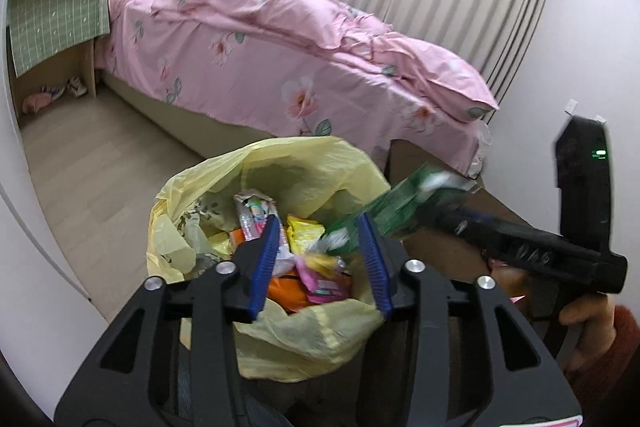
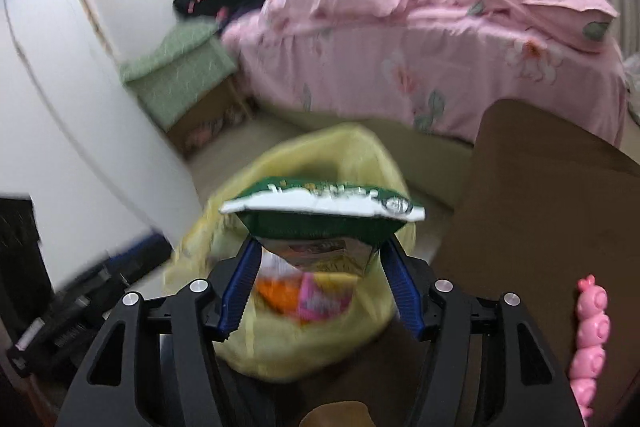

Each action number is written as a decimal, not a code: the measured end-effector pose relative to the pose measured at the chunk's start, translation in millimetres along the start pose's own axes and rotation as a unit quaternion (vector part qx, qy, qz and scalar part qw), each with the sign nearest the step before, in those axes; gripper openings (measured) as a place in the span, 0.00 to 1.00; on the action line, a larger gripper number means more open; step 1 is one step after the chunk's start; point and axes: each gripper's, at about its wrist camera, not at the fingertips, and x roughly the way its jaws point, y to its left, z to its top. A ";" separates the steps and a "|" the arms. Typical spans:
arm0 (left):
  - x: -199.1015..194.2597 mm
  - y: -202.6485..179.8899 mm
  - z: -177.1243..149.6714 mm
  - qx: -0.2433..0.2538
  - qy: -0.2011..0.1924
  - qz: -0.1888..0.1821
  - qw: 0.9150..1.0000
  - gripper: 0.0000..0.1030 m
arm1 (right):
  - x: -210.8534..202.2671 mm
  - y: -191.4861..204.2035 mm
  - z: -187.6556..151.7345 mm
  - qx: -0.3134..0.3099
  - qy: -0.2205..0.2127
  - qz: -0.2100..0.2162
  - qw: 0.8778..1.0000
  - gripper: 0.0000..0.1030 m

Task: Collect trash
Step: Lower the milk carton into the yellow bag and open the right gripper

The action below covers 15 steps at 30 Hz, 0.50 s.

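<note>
thin yellow plastic bag, glossy green wrapper

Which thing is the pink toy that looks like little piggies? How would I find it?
Start at the brown table beside the yellow trash bag. At the table's near right edge lies the pink toy, a stack of round pig faces. Unlike the crinkly wrappers in the bag, it is smooth, solid plastic.

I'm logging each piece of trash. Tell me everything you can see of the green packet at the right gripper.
The green packet is a crinkly foil-like snack bag, dark green with a white band of blurred print and a silvery underside. It lies flat and wide between the right gripper's spread blue fingers, above the open yellow trash bag. Whether the pads press it is unclear.
</note>
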 end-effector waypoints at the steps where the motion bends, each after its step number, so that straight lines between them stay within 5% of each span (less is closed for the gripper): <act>1: -4.2 -2.6 -0.7 0.001 -0.003 0.005 1.000 0.40 | 2.6 0.4 -0.5 -0.009 0.018 0.000 1.000 0.58; 6: -24.7 -6.1 0.1 -0.008 -0.008 0.003 1.000 0.40 | 8.7 -4.5 -5.9 -0.023 -0.001 -0.027 0.999 0.60; 11: -40.8 -10.5 5.5 -0.007 -0.029 0.004 1.000 0.46 | 32.8 1.4 -23.6 -0.087 0.089 -0.050 0.991 0.61; 15: -39.9 -12.6 4.2 -0.014 -0.029 0.000 0.999 0.47 | 21.9 6.8 -20.2 -0.090 0.034 -0.031 0.995 0.61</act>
